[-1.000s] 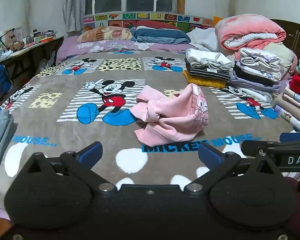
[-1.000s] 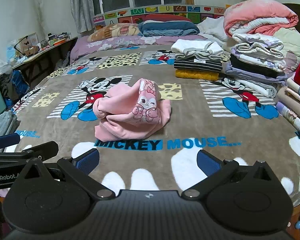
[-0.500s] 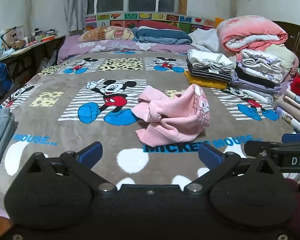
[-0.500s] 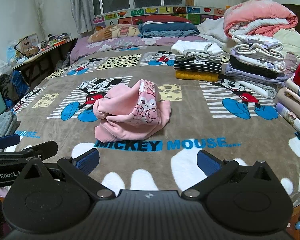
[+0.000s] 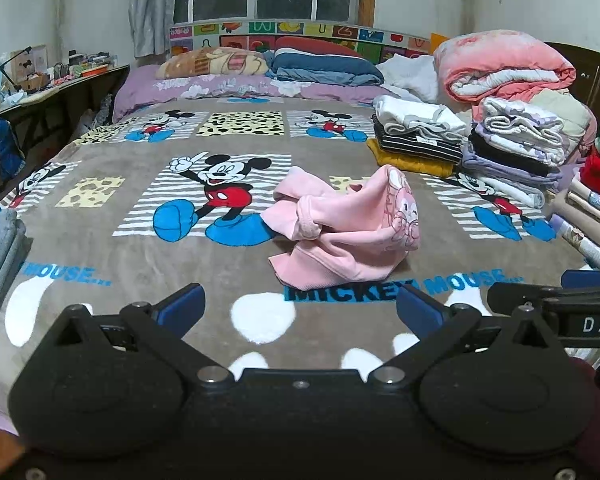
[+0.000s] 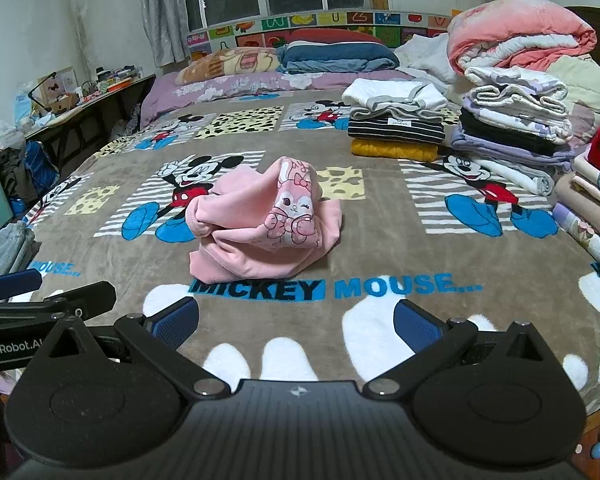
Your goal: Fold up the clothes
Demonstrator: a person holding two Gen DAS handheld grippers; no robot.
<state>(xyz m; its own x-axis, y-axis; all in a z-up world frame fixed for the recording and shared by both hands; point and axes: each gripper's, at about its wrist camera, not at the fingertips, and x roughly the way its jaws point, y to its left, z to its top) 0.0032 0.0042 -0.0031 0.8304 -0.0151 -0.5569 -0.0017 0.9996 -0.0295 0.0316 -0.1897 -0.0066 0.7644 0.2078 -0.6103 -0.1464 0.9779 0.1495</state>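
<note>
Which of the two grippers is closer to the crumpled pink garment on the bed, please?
Hard to tell; perhaps the right gripper, marginally. The pink garment lies ahead of it, slightly left. For the left gripper, it lies ahead and slightly right. Both are open, touching nothing.

Left tool (image 5: 298, 310) spread wide, empty, right tool (image 6: 296, 322) likewise, side by side

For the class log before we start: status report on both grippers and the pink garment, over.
Left gripper open, empty. Right gripper open, empty. Pink garment crumpled mid-bed, untouched. Folded stacks off to the right, path clear.
</note>
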